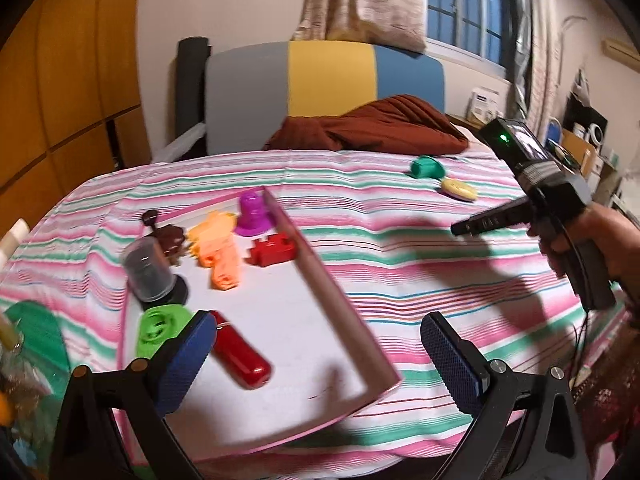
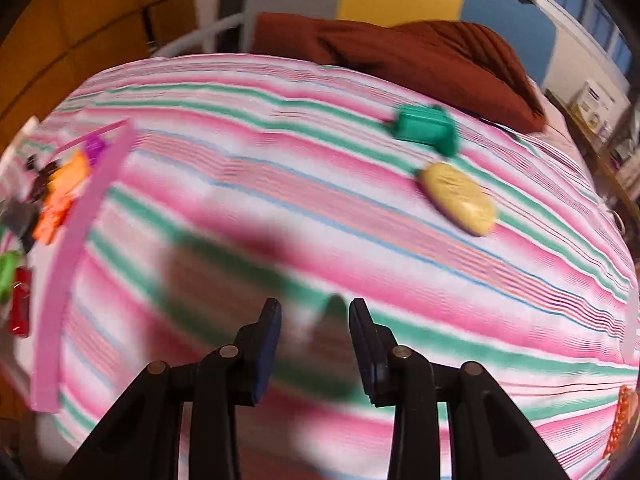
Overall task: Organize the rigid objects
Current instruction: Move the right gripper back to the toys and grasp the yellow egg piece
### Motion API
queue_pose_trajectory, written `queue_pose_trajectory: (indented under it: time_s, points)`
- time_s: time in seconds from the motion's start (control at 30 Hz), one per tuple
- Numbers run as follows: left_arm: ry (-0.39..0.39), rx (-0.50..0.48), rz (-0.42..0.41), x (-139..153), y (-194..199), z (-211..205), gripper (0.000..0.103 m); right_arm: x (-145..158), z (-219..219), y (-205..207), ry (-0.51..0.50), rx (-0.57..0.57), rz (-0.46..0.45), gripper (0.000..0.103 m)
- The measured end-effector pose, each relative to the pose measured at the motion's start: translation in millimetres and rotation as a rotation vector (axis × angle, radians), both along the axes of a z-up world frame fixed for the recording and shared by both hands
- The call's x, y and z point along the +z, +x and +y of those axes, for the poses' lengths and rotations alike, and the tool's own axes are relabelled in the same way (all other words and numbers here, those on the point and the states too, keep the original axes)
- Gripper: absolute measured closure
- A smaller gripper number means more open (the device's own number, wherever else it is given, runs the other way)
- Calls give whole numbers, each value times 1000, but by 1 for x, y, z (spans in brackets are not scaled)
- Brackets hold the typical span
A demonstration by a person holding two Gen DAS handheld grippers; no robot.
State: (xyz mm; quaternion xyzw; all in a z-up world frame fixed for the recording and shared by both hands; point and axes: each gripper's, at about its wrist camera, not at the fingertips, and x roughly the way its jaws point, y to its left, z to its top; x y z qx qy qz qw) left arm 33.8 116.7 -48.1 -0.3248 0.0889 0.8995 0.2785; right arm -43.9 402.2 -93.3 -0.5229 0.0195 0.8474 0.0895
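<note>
Nearest the right wrist camera, the right gripper (image 2: 314, 322) hangs over the striped bedsheet (image 2: 280, 184) with fingers partly apart, holding nothing. Farther off, toward the bed's far right corner, lies the yellow oval toy (image 2: 458, 198), its long axis running diagonally across the stripes. It is judged light, rigid and smooth; grip across the short width. Just beyond, the teal plastic piece (image 2: 426, 128) lies on its side. The left gripper (image 1: 316, 344) is wide apart over the pink tray (image 1: 344, 312).

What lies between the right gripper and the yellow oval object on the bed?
Only bare striped bedsheet lies between the right gripper and the yellow oval object, as the right wrist view shows.
</note>
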Motion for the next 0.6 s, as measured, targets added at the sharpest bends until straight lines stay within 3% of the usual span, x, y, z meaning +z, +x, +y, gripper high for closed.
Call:
queue_pose_trajectory:
  time_s: [0.17,0.33,0.43,0.47,0.6]
  points:
    - [-13,-41,-11,0,1,18,0,2,62,-2,-8,-125,42,64]
    - [-31,-77,-15,-2,2,34,0,14,111,-5,-42,-222,156,63]
    - [-37,-95,-28,-3,1,45,0,24,129,-9,-69,-224,236,52]
    - [-37,-99,-32,-4,0,48,0,27,132,-16,-84,-216,252,42]
    - [-43,-113,-38,-4,0,59,0,24,143,-32,-111,-178,283,40]
